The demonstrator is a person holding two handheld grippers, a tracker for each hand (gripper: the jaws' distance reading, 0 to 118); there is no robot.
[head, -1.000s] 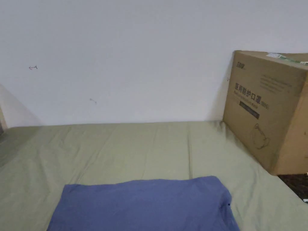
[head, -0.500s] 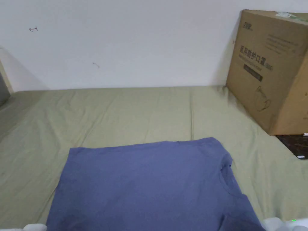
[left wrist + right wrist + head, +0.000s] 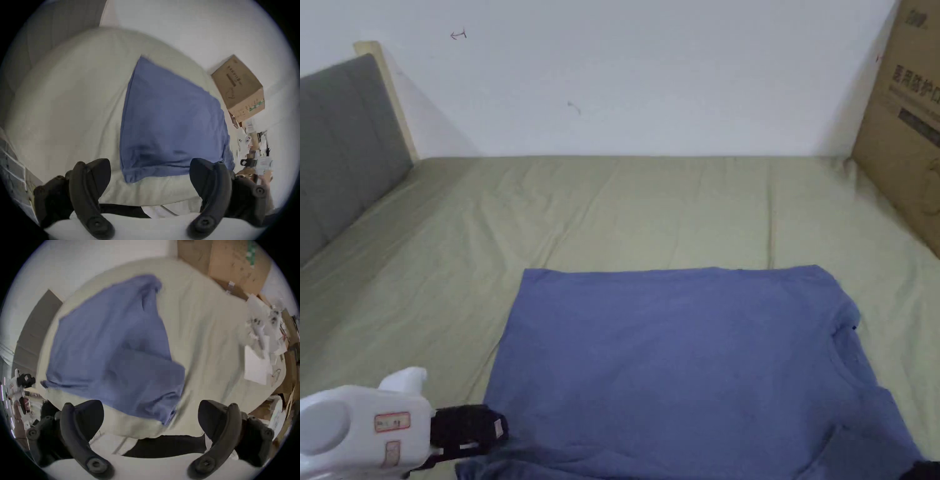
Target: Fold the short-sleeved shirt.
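One soft blue shirt (image 3: 687, 356), flat on wrinkled green sheet (image 3: 650, 206).

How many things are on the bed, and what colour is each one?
Blue: 1, the shirt, lying flat on the green sheet.
Brown: 1, the cardboard box, at the far right by the wall.
Total: 2.
The left gripper and the right gripper are both open, near the shirt's near edge.
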